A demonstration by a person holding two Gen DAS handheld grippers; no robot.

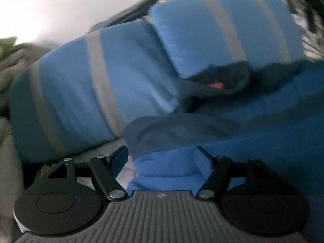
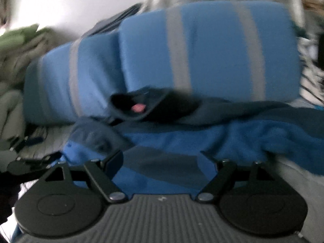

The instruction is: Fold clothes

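- Bed surface, grey (image 2: 293, 174); striped blue pillows (image 1: 85, 93) upper frame, clear of the work.
- Blue garment (image 1: 263, 131), navy collar (image 1: 212, 81), spread at centre for folding.
- Left gripper (image 1: 162, 156) and right gripper (image 2: 162, 158): jaws apart, gripping nothing; cloth lies between them.

L claw (image 1: 162, 155) stood w/ both fingers spread wide, tilted downward, pads gripping nothing. R claw (image 2: 162, 159) was likewise agape, fingers well apart, angled down. In the R wrist view, the L claw's black linkage showed at lower left, blurred.
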